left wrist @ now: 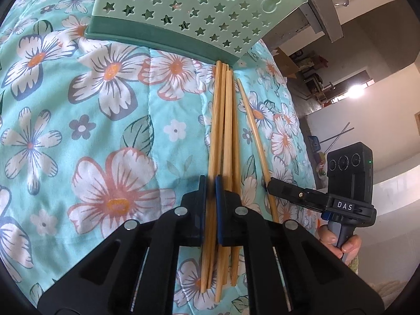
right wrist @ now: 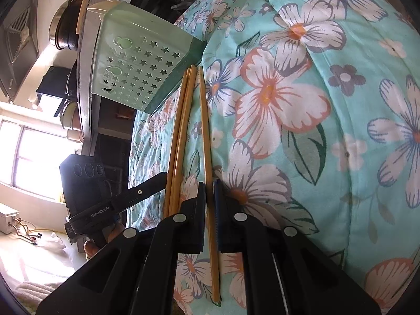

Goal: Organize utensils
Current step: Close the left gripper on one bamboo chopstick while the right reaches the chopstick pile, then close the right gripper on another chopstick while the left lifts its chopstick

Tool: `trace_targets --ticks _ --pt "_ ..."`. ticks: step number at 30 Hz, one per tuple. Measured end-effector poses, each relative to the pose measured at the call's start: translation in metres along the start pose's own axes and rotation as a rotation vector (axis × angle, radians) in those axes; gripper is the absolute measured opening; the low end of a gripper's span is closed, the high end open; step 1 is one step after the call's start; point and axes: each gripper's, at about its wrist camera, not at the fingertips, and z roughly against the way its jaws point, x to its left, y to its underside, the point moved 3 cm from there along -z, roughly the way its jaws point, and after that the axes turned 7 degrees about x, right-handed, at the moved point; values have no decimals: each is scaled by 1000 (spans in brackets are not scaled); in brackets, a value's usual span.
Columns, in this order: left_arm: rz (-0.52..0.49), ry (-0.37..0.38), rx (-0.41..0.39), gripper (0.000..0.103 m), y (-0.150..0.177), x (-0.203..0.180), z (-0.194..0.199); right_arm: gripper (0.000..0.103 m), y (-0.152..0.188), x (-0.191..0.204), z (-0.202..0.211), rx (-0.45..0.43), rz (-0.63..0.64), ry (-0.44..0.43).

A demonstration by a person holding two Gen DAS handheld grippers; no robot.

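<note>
A bundle of several wooden chopsticks (left wrist: 223, 131) lies on the floral quilt, tips toward a green star-holed utensil basket (left wrist: 183, 8). My left gripper (left wrist: 210, 183) is shut on chopsticks at the left of the bundle. A single chopstick (left wrist: 256, 136) lies apart to the right. In the right wrist view my right gripper (right wrist: 209, 183) is shut on that single chopstick (right wrist: 206, 120), beside the bundle (right wrist: 182, 120). The basket (right wrist: 136, 71) stands ahead on the left.
The turquoise floral quilt (left wrist: 92, 131) covers the surface; its edge drops off on the right of the left view (left wrist: 296, 120) and on the left of the right view (right wrist: 136, 157). Kitchen shelves and pots (right wrist: 65, 26) are behind.
</note>
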Motion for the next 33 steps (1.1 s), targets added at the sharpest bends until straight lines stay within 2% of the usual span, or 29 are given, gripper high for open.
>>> trace_targets --ticks 10,14,18,23,25,26,27,29,33 --pt "54 20 -81 5 18 12 43 7 1 -1 1 1 -2 7" --pt "85 -33 -140 5 31 22 67 7 5 3 2 13 -2 28" --pt "85 -142 -198 5 47 28 85 7 12 9 6 21 13 60" --pt "57 -227 -199 5 54 26 83 7 17 17 10 24 55 114" --pt "36 -248 -190 12 50 23 79 8 16 23 10 28 84 137" --pt "25 -256 -185 25 48 20 76 8 15 28 10 28 102 152" --pt "12 -270 -187 31 46 18 76 10 14 34 11 27 124 168" --pt "-19 -294 -189 31 41 13 75 23 10 45 13 4 166 205" --pt "-77 -348 -183 31 25 4 74 24 -6 57 14 -24 224 271"
